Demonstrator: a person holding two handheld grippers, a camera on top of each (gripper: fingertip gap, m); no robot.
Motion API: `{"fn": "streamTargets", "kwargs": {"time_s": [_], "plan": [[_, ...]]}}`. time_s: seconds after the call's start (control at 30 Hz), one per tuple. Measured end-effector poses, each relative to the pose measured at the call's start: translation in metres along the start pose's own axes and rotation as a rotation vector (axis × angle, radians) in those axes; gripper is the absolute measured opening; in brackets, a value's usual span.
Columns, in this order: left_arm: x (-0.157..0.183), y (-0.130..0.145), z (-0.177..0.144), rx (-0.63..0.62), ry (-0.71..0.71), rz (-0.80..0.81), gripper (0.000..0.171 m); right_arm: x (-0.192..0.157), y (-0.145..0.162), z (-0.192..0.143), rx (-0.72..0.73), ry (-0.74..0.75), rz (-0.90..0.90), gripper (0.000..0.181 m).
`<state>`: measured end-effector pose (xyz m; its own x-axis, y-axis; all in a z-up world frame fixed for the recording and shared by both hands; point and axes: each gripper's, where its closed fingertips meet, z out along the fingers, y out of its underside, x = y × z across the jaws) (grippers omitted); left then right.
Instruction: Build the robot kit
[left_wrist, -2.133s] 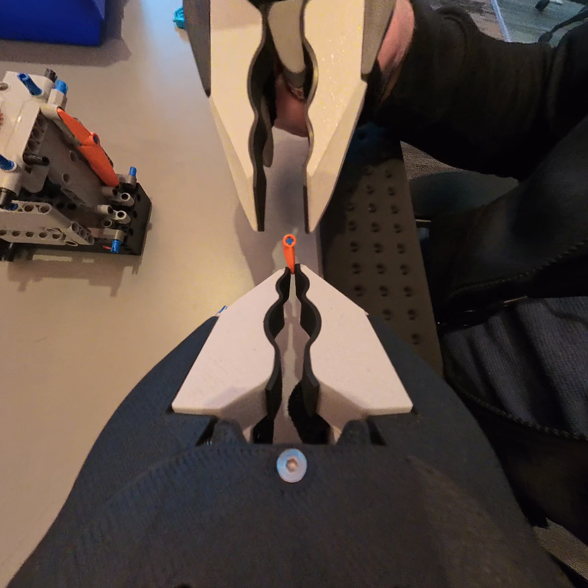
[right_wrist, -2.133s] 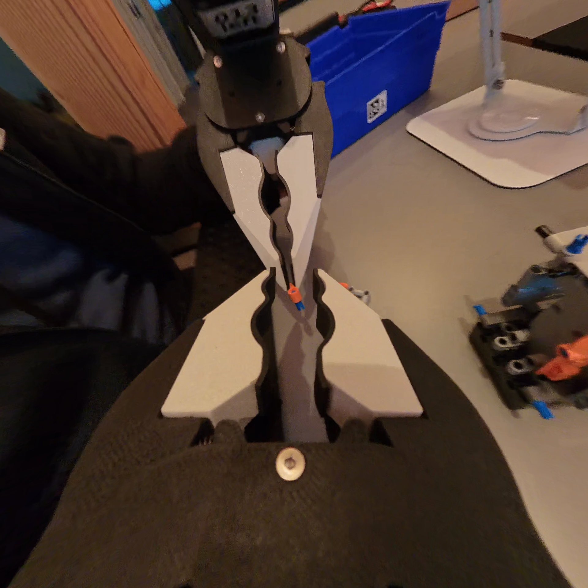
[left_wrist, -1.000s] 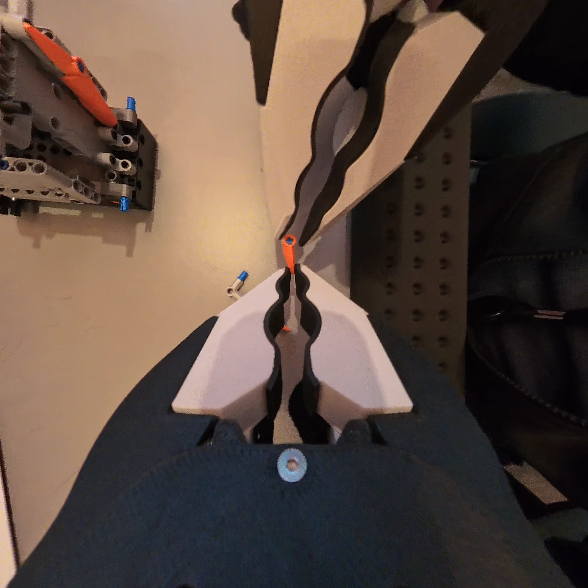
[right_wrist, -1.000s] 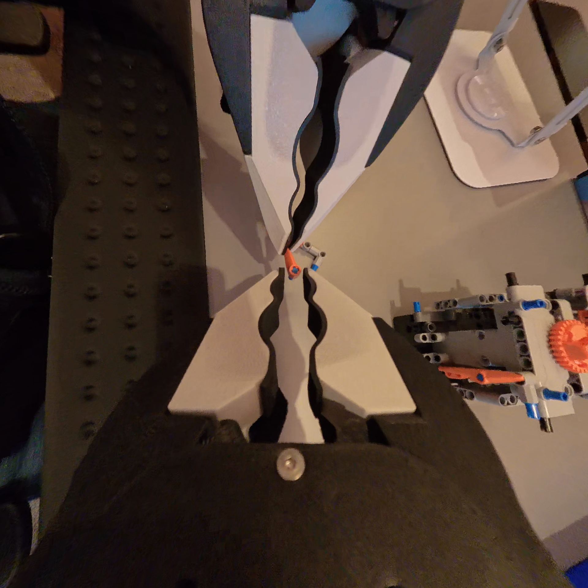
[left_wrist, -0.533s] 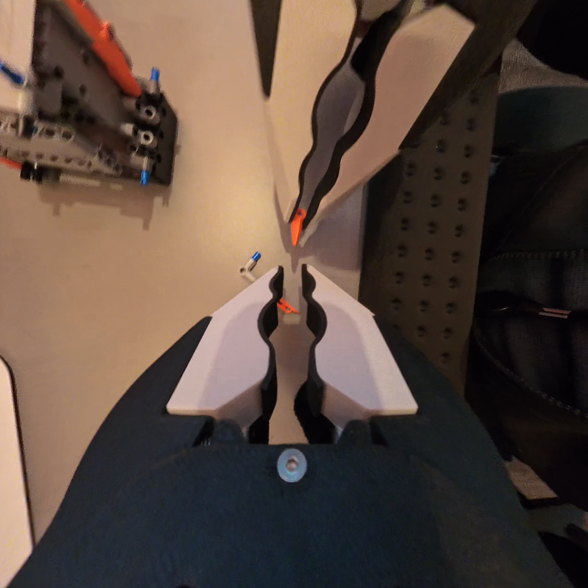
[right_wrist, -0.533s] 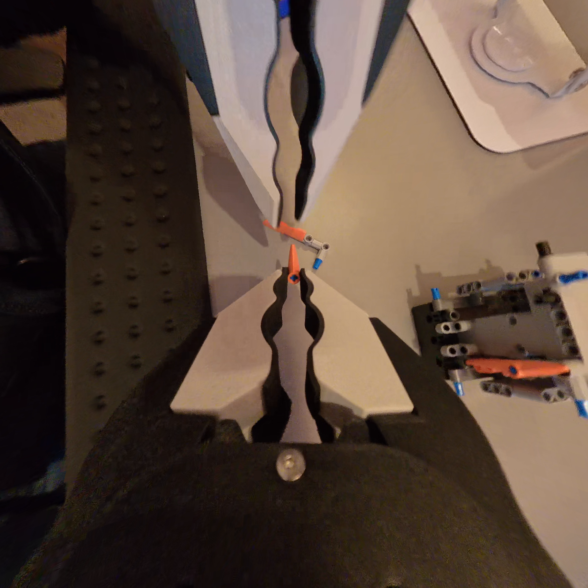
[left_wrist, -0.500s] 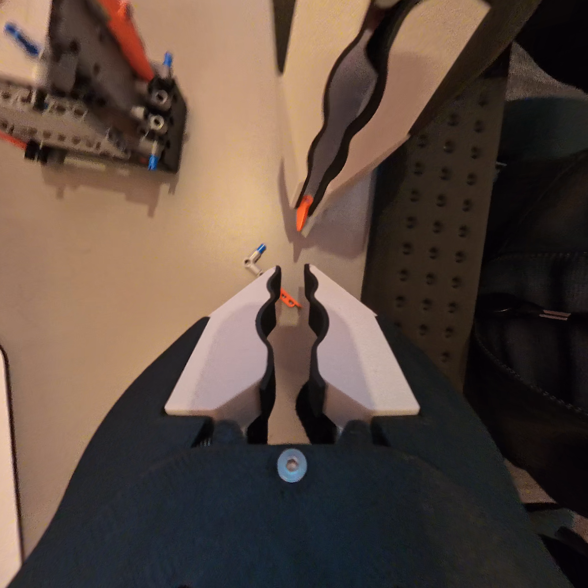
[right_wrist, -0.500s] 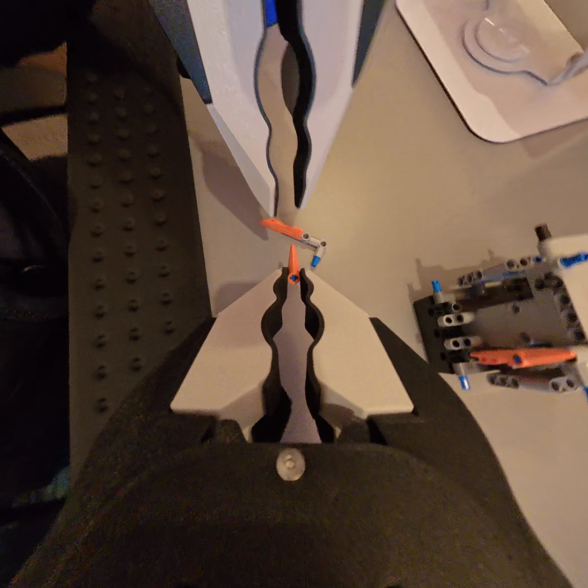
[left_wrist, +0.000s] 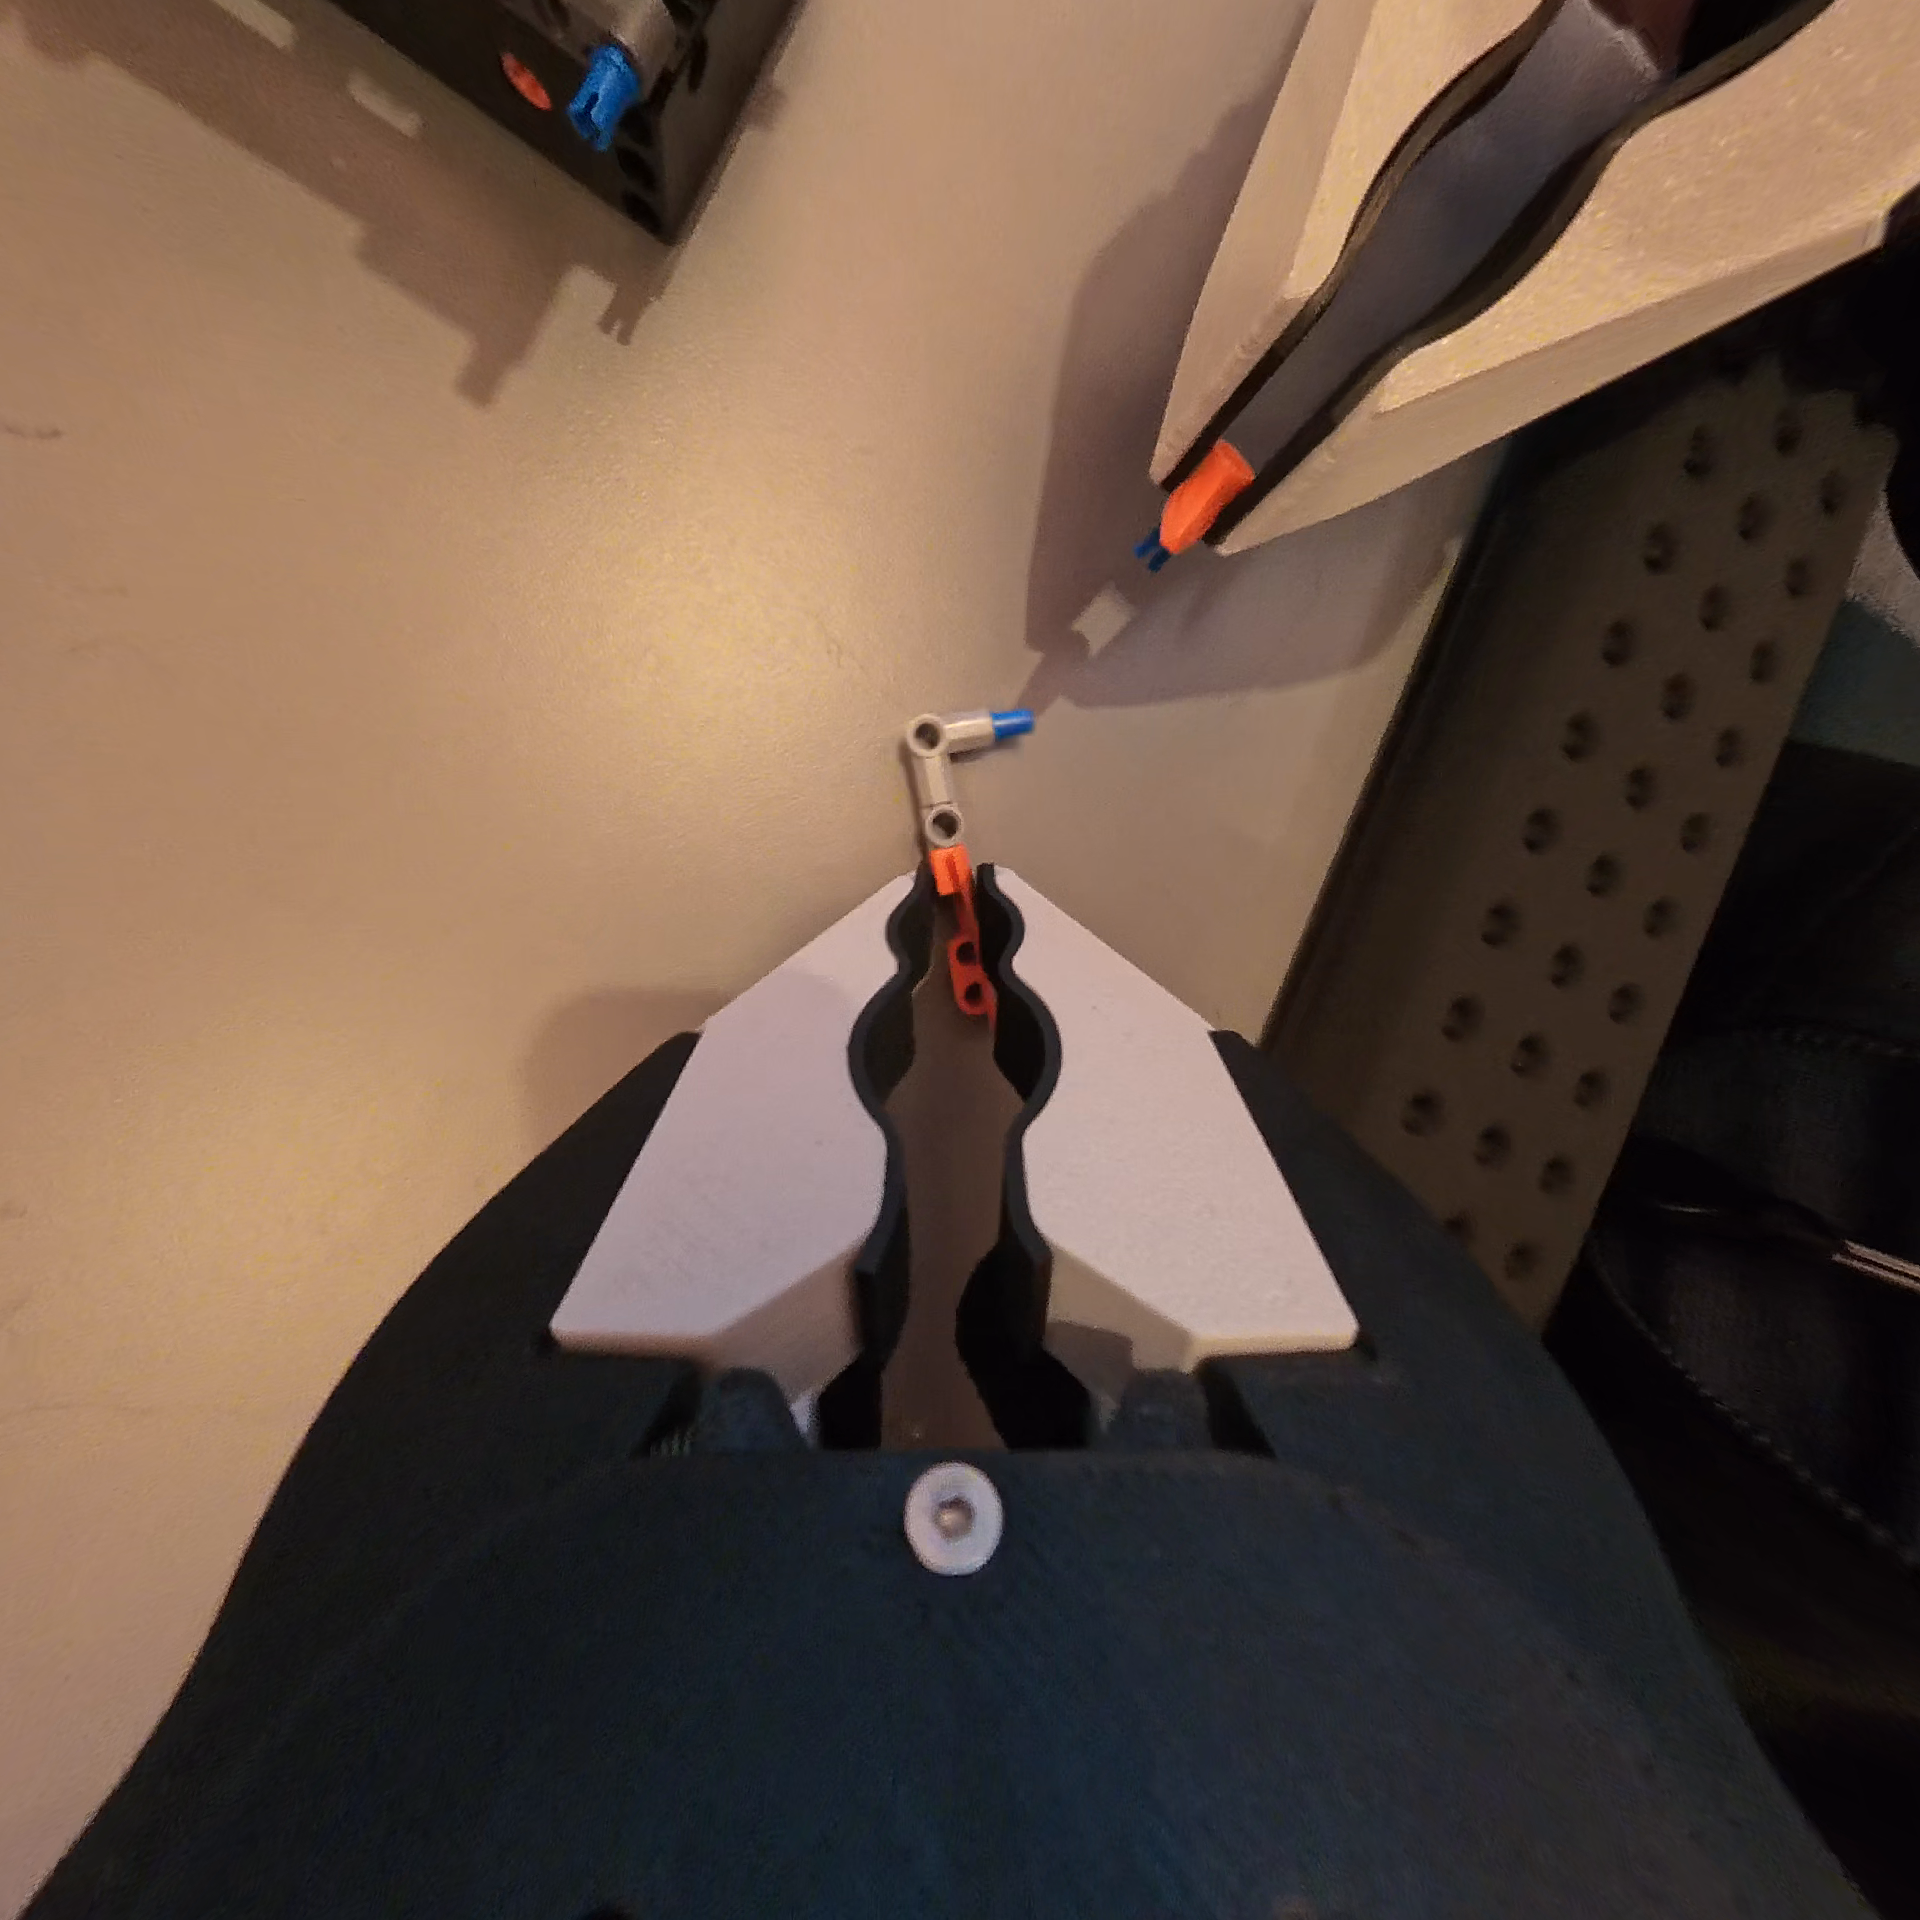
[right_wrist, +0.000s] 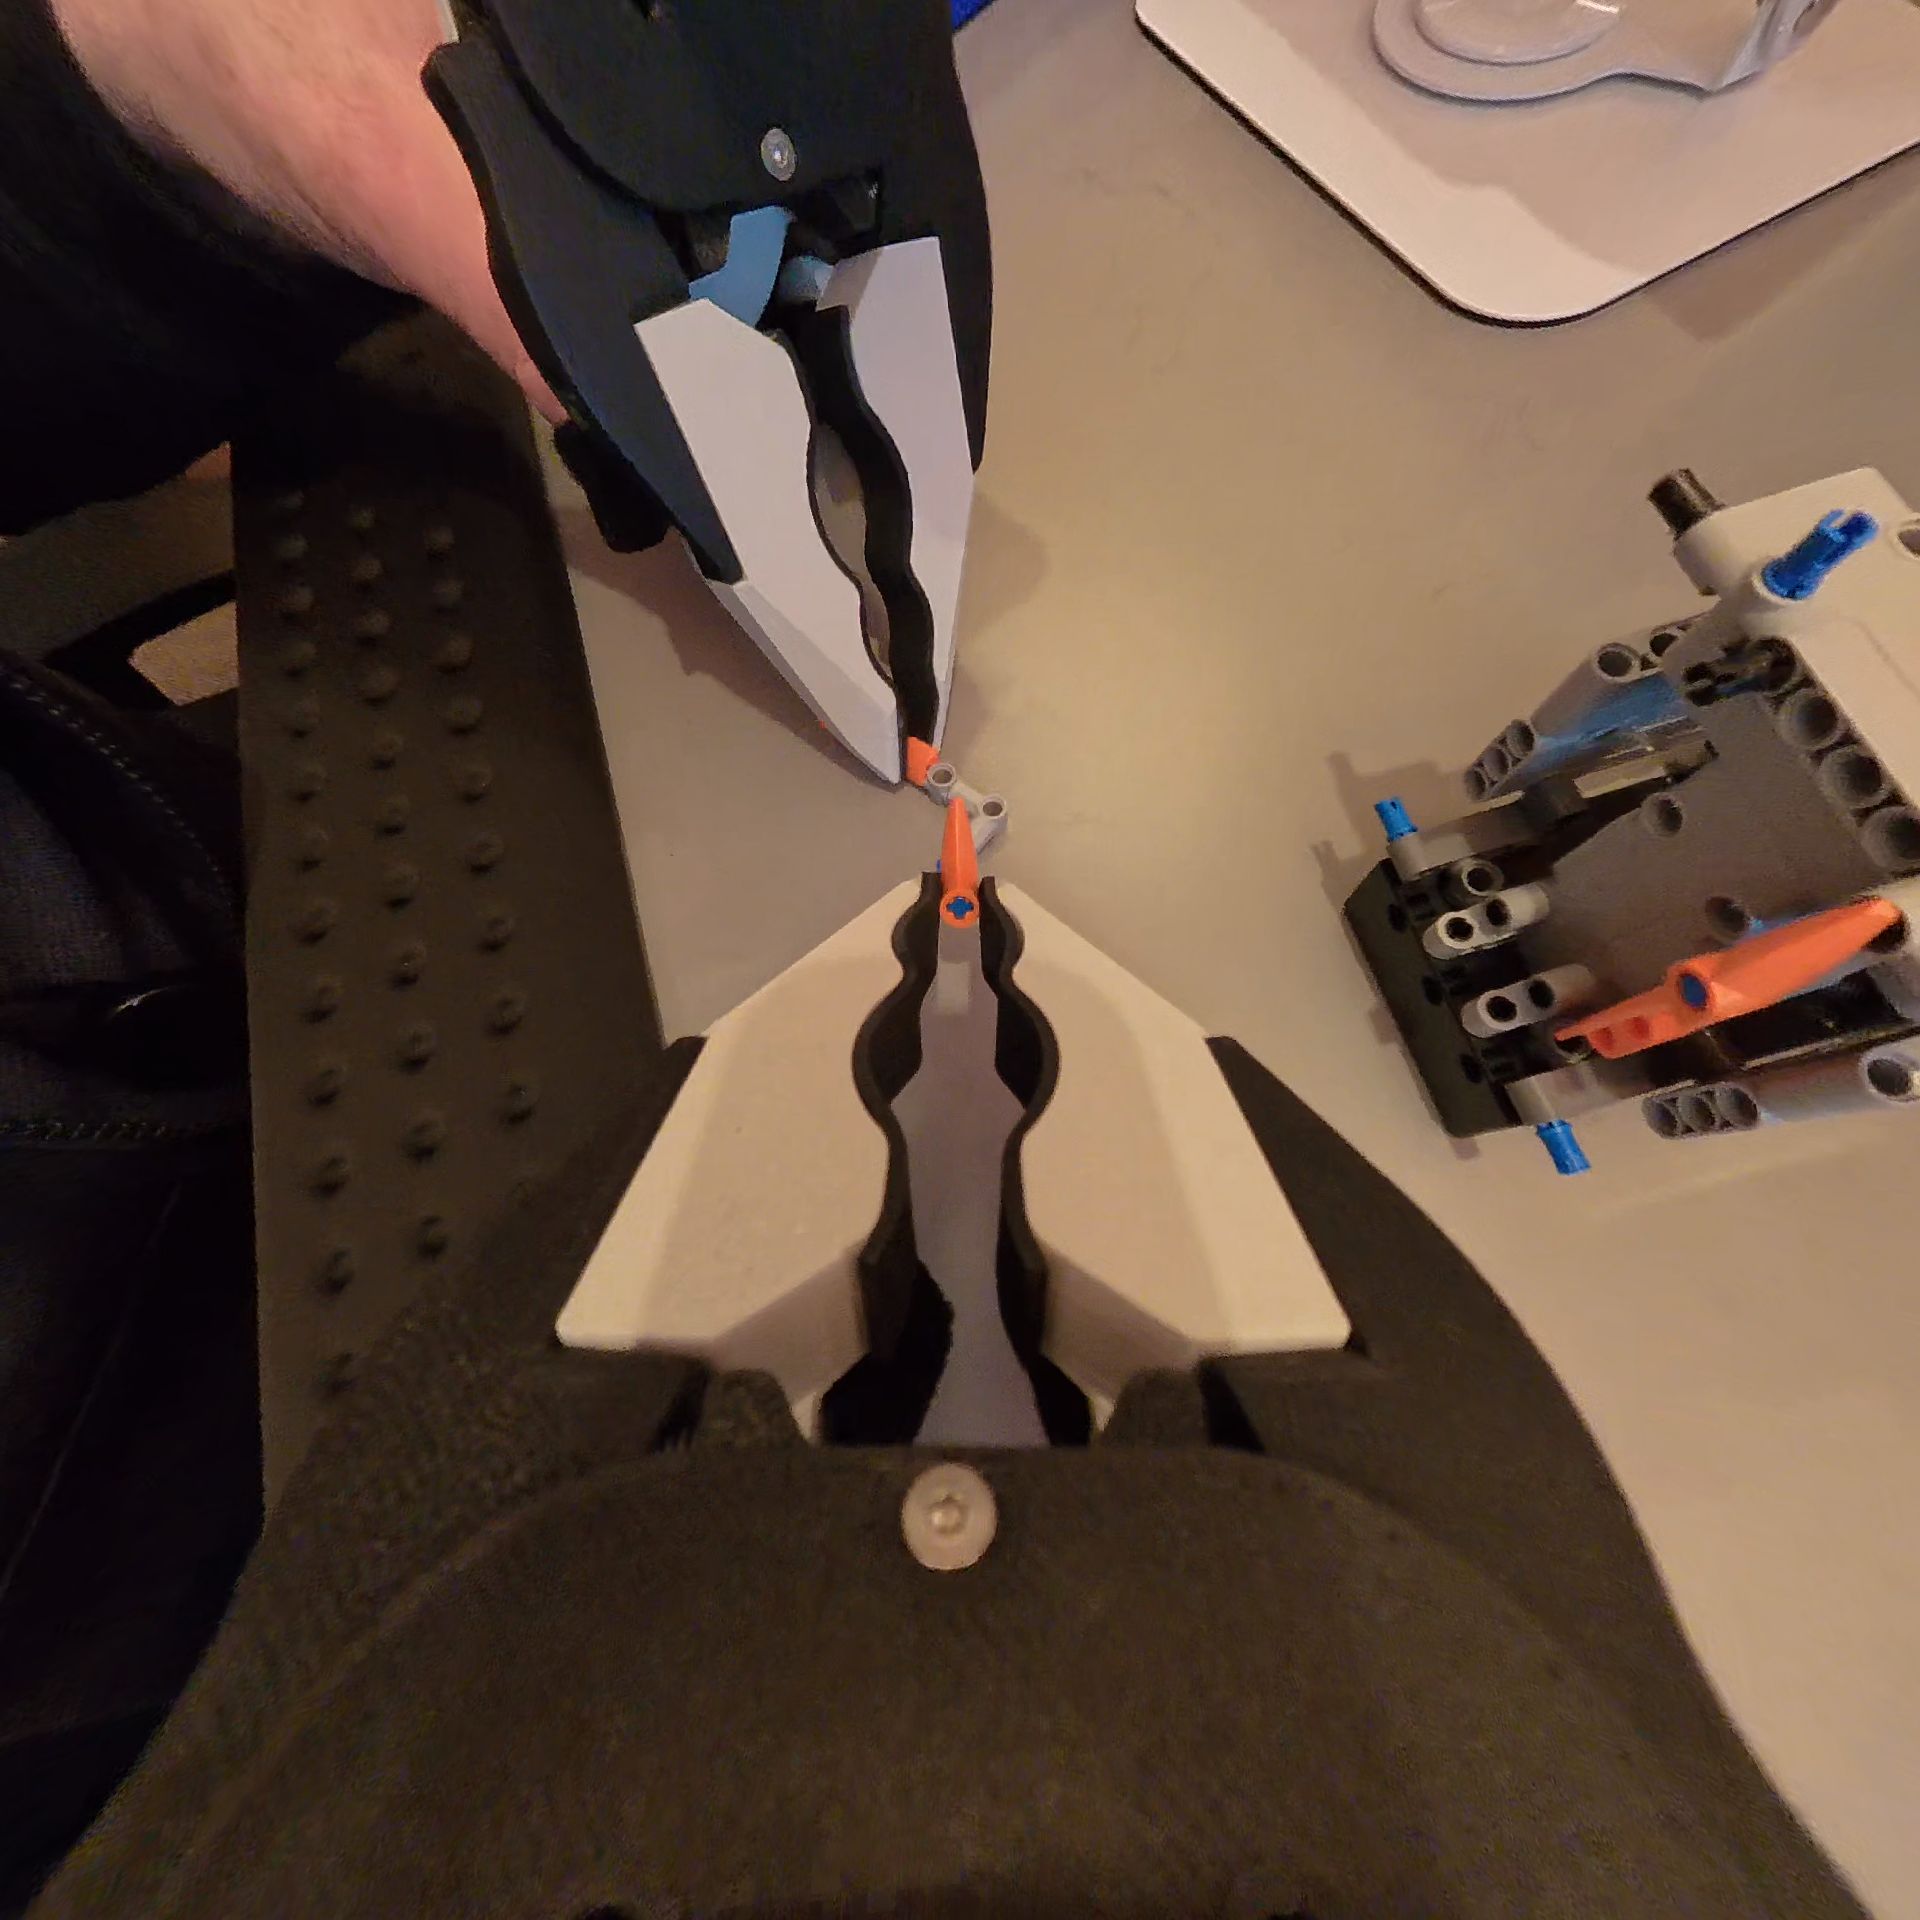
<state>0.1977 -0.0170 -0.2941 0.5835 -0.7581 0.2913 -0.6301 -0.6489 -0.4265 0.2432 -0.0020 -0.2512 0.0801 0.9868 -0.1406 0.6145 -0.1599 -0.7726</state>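
Observation:
My left gripper (left_wrist: 951, 878) is shut on a thin orange beam (left_wrist: 964, 940) low over the tan table (left_wrist: 416, 727). A grey angled connector (left_wrist: 935, 774) with a blue pin (left_wrist: 1008, 719) is joined to the beam's far end. My right gripper (right_wrist: 956, 891) is shut on a small orange pointed piece (right_wrist: 958, 857) with a blue axle in its end. Its tip points at the grey connector (right_wrist: 971, 798), just short of it. The right gripper also shows in the left wrist view (left_wrist: 1205, 520), up and to the right. The left gripper shows in the right wrist view (right_wrist: 916, 764).
A partly built brick model (right_wrist: 1662, 883) of grey, black and orange parts stands on the table to the right; its corner shows in the left wrist view (left_wrist: 582, 83). A black studded strip (right_wrist: 395, 831) runs along the table edge. A white stand base (right_wrist: 1507, 156) lies farther back. The grippers' ends are close to 7 cm from one another.
The orange pointed piece passed from my left gripper to my right. My left gripper opened, dropped to the table and shut on the orange beam with the grey connector.

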Motion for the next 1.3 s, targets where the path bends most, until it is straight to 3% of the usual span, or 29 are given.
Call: {"fn": "streamTargets", "kwargs": {"time_s": [0.07,0.17,0.4,0.57,0.77,1.0,1.17,1.3], "plan": [[-0.005,-0.004,-0.002,0.057,-0.019,-0.011,0.005,0.000,-0.004,-0.003,0.028,-0.013,0.022,0.005],[0.002,-0.023,-0.018,0.243,0.101,-0.069,0.005,-0.004,-0.023,-0.016,0.151,-0.056,0.070,0.005],[0.039,-0.078,-0.106,0.841,0.518,-0.100,0.004,-0.003,-0.077,-0.066,0.585,-0.185,0.294,0.005],[0.059,-0.092,-0.134,1.028,0.700,-0.079,0.005,-0.016,-0.106,-0.083,0.810,-0.322,0.353,0.005],[0.068,-0.100,-0.144,1.135,0.787,-0.084,0.005,-0.023,-0.121,-0.086,0.896,-0.365,0.358,0.005],[0.072,-0.101,-0.143,1.138,0.803,-0.070,0.005,-0.026,-0.126,-0.085,0.916,-0.345,0.332,0.004],[0.073,-0.100,-0.135,1.084,0.697,-0.013,0.005,-0.027,-0.123,-0.078,0.852,-0.316,0.309,0.004],[0.071,-0.096,-0.123,0.949,0.514,0.089,0.005,-0.028,-0.115,-0.073,0.722,-0.252,0.241,0.004]]}}
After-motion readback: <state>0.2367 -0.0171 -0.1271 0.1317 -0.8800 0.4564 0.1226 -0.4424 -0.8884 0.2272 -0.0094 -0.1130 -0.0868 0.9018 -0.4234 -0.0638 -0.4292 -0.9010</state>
